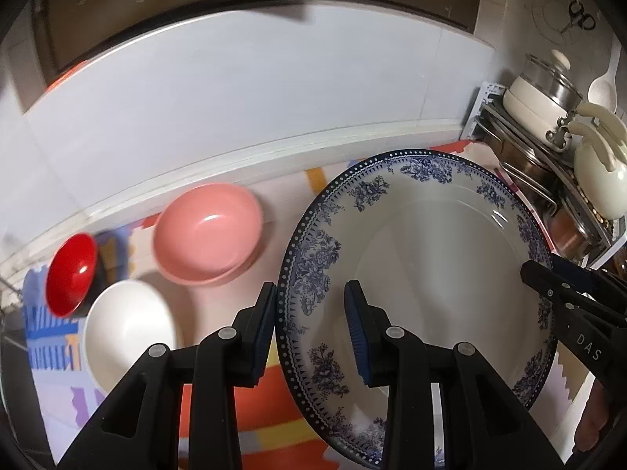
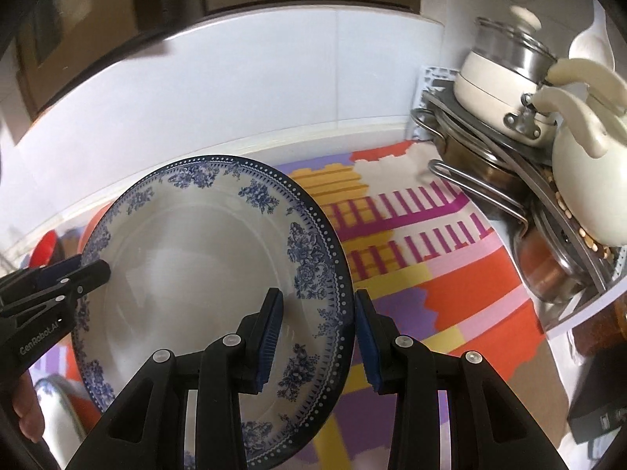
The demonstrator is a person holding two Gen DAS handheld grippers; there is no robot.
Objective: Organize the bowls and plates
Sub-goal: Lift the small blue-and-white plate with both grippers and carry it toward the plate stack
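Left gripper point(image 1: 311, 327) straddles the left rim of the plate point(image 1: 423, 274): one pad under and outside the rim, the other on the upper face. Jaws closed on the plate edge. Right gripper point(image 2: 317, 335) takes the opposite rim the same way, inner pad on the face, outer pad outside the rim; also clamped on it. In the left view the right gripper's tips show at the far edge of the plate; in the right view the left gripper's tips show at the near-left edge.

Plate is white with a blue floral border and dotted rim. It is carried between the two grippers, tilted, clear of the counter. Both grippers point steeply downward. A bit of a hand point(image 2: 27, 415) shows at the lower left of the right view, behind the left gripper.

Below and left of the plate, on a bright patterned mat point(image 2: 450, 293): a pink bowl point(image 1: 207, 235) near the back wall, apparently nested in a second pink one; a red bowl point(image 1: 72, 274) tilted at far left; a white bowl point(image 1: 125, 325) just in front of the red one. All three lie apart from the plate.

At right, a rack point(image 2: 470, 156) with stacked steel pans, a cream pot point(image 2: 501, 82) with glass lid on top, and a cream kettle point(image 2: 588, 196) beside it. Rack stands near the plate's right side, not touching. White tiled wall point(image 1: 235, 98) behind.
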